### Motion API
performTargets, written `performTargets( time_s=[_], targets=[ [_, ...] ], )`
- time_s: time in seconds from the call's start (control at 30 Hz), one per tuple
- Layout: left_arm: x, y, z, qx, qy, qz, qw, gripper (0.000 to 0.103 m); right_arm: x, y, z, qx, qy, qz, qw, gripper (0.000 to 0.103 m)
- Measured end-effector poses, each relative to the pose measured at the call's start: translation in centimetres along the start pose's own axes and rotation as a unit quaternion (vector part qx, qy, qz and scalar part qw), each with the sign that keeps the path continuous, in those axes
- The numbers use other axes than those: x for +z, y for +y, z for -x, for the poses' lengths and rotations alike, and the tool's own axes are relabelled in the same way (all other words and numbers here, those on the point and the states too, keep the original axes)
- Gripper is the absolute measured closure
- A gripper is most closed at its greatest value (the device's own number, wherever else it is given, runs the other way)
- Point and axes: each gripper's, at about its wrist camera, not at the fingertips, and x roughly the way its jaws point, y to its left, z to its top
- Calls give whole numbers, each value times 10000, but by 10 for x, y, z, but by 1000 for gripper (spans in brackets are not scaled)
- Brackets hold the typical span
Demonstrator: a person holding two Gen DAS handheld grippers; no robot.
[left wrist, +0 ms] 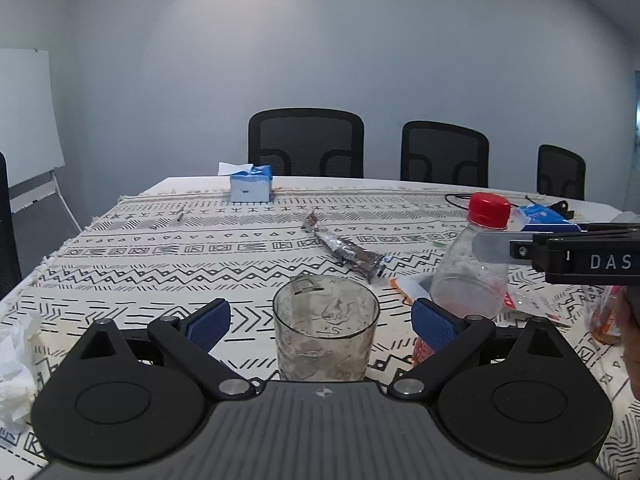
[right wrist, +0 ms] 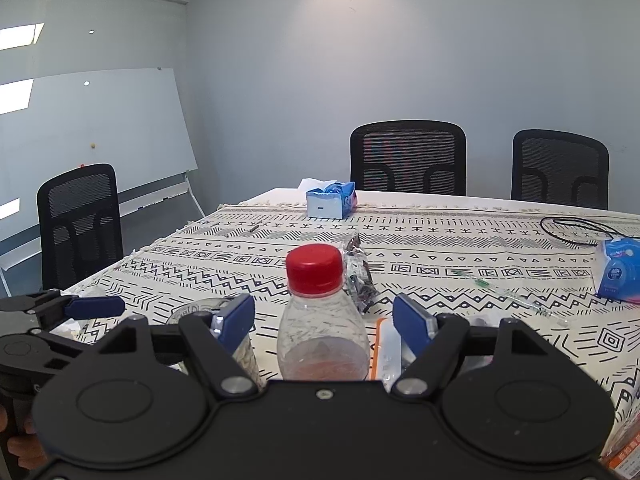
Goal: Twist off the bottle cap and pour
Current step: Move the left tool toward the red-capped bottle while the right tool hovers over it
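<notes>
low centre of the right wrist view, the right gripper stands spread either side of a clear plastic bottle, red cap on. it looks light and crushable; hold the body gently. the left gripper gapes around a fragile glass tumbler. beyond, a patterned tablecloth may bunch, then office chairs.

Cream tablecloth, black geometric bands: zigzags, triangles, dashes, boxed motifs. Clear plastic bottle, red screw cap; reddish tint at base. Clear drinking glass, cloudy grey smears. Both grippers black, pads blue and dotted. Tissue box at 12 o'clock: pale blue, darker blue top, white tissue. Black mesh chairs. Grey-blue wall. Silver-brown wrapper at 1 o'clock.
</notes>
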Motion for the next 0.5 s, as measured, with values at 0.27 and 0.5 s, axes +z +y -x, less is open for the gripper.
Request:
performTargets(
  time_s=[0.27,0.5],
  targets=[
    [1,-16,5,-174,-42,76,9998,5,3,-1,1,59,-87,-37,9999,29],
    [1,-30,9,-326,-78,142,9993,5,2,3,6,73,-111,52,9999,29]
  ],
)
